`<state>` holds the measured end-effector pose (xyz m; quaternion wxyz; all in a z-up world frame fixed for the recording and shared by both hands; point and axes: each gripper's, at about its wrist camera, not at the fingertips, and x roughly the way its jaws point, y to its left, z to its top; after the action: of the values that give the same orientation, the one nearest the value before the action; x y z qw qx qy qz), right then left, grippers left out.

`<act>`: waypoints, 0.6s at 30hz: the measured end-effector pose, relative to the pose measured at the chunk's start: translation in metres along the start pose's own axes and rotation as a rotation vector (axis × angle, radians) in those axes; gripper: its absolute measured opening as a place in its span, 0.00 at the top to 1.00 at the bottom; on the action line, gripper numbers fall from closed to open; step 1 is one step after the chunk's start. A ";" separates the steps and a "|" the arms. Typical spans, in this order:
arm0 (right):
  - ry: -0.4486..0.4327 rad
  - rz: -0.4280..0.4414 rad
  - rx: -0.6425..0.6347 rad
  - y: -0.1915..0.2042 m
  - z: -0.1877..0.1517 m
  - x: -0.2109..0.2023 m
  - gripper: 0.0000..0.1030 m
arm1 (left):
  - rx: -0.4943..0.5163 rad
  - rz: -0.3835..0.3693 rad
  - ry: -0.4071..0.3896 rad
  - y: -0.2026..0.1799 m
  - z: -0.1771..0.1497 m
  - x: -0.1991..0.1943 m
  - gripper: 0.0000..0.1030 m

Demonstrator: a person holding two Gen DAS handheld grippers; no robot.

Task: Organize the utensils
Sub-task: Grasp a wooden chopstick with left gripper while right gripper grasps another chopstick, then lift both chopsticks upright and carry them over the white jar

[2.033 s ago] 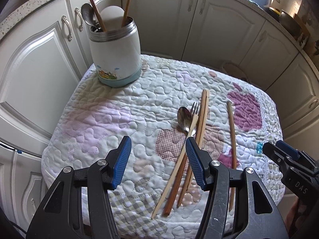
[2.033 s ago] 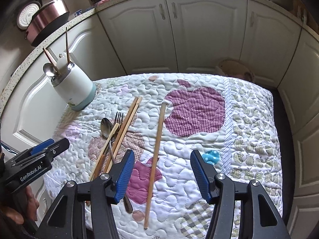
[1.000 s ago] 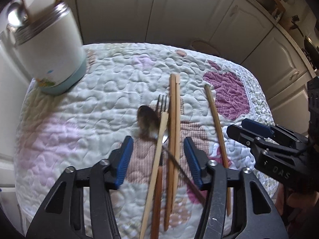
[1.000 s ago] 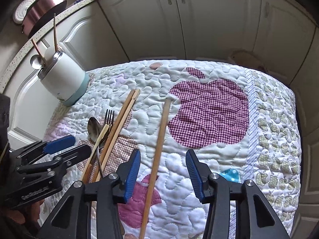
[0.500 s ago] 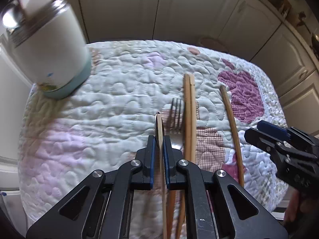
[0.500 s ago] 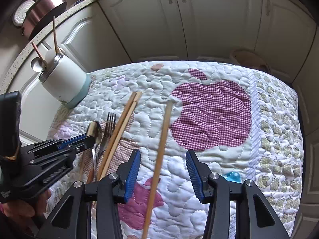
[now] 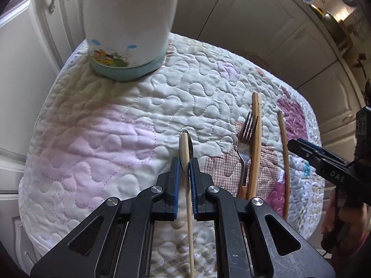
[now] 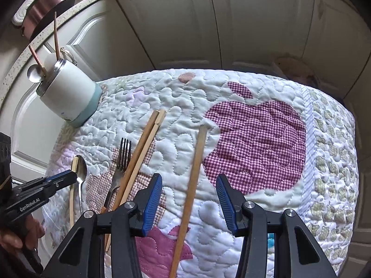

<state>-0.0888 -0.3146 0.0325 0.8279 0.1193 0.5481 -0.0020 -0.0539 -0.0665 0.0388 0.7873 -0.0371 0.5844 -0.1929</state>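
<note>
While clamped, chopstick (image 7: 184,149) between jaws.

Cream panelled cabinet doors (image 8: 183,23) stand under a speckled countertop (image 8: 69,11).

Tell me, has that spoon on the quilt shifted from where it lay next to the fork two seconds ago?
Yes. The spoon now lies apart from the fork, off toward the white holder's side, with the left gripper shut on it and a chopstick.

The left gripper (image 7: 184,162) has squeezed shut on a pale chopstick (image 7: 185,148) and the spoon (image 7: 189,147), now between its fingers.
</note>
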 end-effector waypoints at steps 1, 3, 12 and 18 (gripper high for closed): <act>0.001 -0.002 -0.001 0.000 0.000 0.001 0.55 | 0.002 0.010 -0.004 0.001 0.000 -0.001 0.92; 0.004 -0.002 -0.001 0.000 0.001 0.003 0.55 | -0.008 0.032 -0.009 0.006 0.000 -0.004 0.91; 0.000 -0.009 -0.031 -0.001 0.009 0.008 0.55 | 0.001 0.039 0.023 0.003 -0.003 0.000 0.73; -0.002 -0.019 -0.020 -0.007 0.021 0.016 0.59 | 0.017 0.079 0.027 -0.002 -0.004 0.009 0.94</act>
<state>-0.0643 -0.3232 0.0246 0.8296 0.1058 0.5482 -0.0045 -0.0555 -0.0708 0.0298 0.7866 -0.0044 0.5944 -0.1672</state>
